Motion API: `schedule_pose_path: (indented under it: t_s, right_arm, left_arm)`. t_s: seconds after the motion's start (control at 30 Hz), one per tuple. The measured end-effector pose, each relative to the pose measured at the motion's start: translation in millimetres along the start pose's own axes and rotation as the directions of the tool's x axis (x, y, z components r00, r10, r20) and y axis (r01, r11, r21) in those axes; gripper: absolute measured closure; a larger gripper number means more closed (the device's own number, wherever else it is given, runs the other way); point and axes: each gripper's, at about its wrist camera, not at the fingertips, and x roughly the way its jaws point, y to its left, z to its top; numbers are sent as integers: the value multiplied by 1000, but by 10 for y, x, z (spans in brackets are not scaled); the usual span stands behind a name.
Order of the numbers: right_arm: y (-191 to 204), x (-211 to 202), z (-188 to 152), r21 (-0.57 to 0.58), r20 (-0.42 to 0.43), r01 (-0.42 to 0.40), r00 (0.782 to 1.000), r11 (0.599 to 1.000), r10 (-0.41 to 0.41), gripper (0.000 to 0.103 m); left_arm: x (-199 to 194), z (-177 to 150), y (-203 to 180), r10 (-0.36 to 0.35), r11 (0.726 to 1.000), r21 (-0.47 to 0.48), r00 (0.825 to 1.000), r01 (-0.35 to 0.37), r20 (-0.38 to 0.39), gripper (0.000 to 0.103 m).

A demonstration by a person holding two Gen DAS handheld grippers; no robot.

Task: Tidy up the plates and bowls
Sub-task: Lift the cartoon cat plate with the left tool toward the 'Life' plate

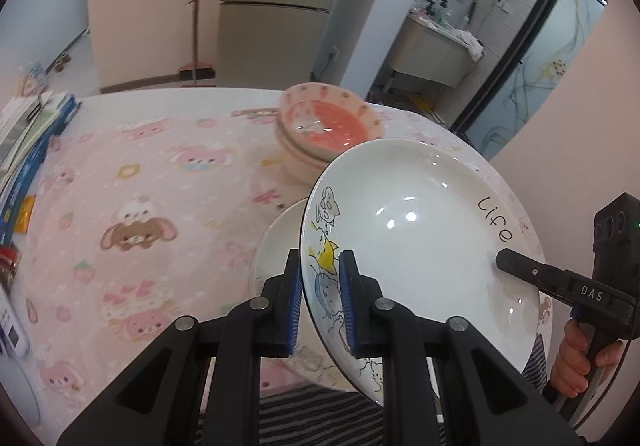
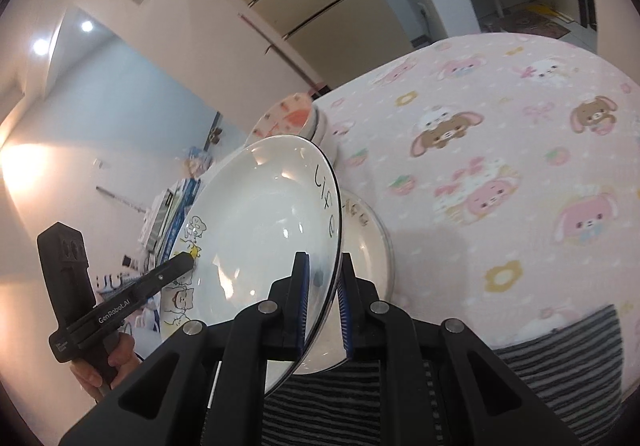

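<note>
A white plate (image 1: pixel 416 230) with cartoon cats and the word "Life" hangs tilted above the table. My left gripper (image 1: pixel 320 266) is shut on its rim at the cat drawings. My right gripper (image 2: pixel 323 266) is shut on the opposite rim near the lettering; in the left wrist view its finger (image 1: pixel 520 266) lies across the plate's right side. Under the held plate a second white plate (image 1: pixel 276 246) rests on the pink tablecloth (image 1: pixel 160 182). Behind stand stacked pink bowls (image 1: pixel 328 122) with a carrot pattern, seen also as pink bowls (image 2: pixel 292 114) in the right wrist view.
Books and boxes (image 1: pixel 28 142) line the table's left edge. A striped cloth (image 2: pixel 560 358) hangs over the near edge. A person's hand (image 1: pixel 576 358) grips the right tool's handle. A broom (image 1: pixel 196 46) leans on the far wall.
</note>
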Motion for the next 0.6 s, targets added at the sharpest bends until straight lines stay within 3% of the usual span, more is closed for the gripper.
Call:
schedule_pose_path:
  t_s: [0.27,0.6]
  right_arm:
    - [190,420,-156,-23,-81,1,997,1000,-3,87]
    - [207,687,-215,-71,-140,31,989,997,-41,85]
  left_arm:
    - [-51,-245,425,28,997,-65,1000,-29,-11,87]
    - [94,-325,620,27,995,-92,999,-29,-18,87]
